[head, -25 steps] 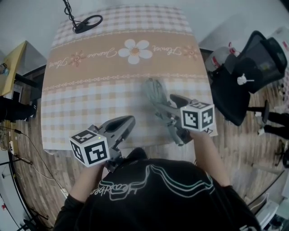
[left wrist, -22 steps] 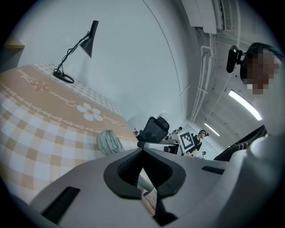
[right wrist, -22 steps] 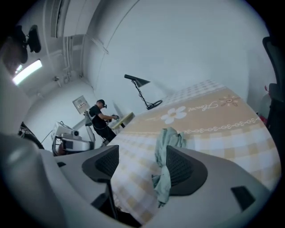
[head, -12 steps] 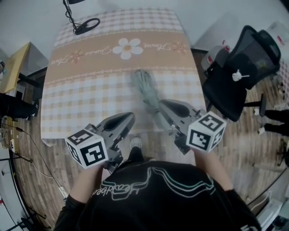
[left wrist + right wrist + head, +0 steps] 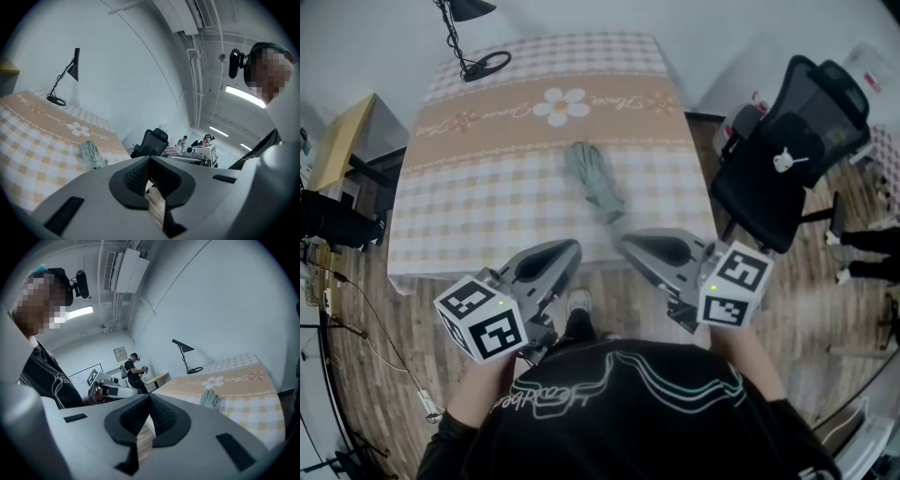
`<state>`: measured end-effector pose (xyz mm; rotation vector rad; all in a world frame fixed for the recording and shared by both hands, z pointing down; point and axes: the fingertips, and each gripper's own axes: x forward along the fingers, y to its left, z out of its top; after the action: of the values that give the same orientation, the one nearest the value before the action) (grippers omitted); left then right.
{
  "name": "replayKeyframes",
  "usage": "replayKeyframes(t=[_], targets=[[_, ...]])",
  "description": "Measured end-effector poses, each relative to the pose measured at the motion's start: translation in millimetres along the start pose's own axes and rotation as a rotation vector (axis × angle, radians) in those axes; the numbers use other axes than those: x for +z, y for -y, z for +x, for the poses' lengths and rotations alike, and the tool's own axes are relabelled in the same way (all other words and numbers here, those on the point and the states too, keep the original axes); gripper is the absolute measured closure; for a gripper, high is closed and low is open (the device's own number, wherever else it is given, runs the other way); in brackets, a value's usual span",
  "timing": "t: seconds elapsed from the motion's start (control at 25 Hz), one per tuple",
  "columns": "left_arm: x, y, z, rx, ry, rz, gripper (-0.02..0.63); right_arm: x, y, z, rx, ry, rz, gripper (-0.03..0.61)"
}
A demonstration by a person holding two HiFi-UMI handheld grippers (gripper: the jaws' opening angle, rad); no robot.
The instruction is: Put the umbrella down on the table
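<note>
The grey-green umbrella (image 5: 595, 183), apparently folded, lies flat on the checked bench (image 5: 487, 197), apart from the left tongs (image 5: 570, 249) and right tongs (image 5: 630, 242), both closed tight with nothing between them.

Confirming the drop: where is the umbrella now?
In the head view the folded umbrella lies on the checked tablecloth, right of centre, below the flower print, just ahead of the right gripper.

We find the umbrella (image 5: 596, 182) lying on the table (image 5: 478, 197), right of centre. The lamp (image 5: 472, 9) stands at the far left corner; the office chair (image 5: 787, 159) stands beside the table's right edge.
</note>
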<state>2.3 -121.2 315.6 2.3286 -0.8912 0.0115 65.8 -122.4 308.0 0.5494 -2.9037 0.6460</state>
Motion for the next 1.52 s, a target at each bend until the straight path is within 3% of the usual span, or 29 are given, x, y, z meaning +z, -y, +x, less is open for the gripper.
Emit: replayKeyframes(t=[0.52,0.76,1.52], targets=[[-17.8,67.1,-12.8,-0.049,0.04,0.07,0.617,-16.1,-44.3,-40.9,-0.03,0.023,-0.022,0.568],[-23.7,88.4,-21.0,-0.047,0.045,0.115,0.617,-17.4,-64.1,-54.2,-0.028,0.026,-0.08,0.568],[-35.1,123.2,-32.6,-0.044,0.033,0.21,0.617,-14.1,-92.1,-77.1,-0.01,0.049,-0.118,0.568]])
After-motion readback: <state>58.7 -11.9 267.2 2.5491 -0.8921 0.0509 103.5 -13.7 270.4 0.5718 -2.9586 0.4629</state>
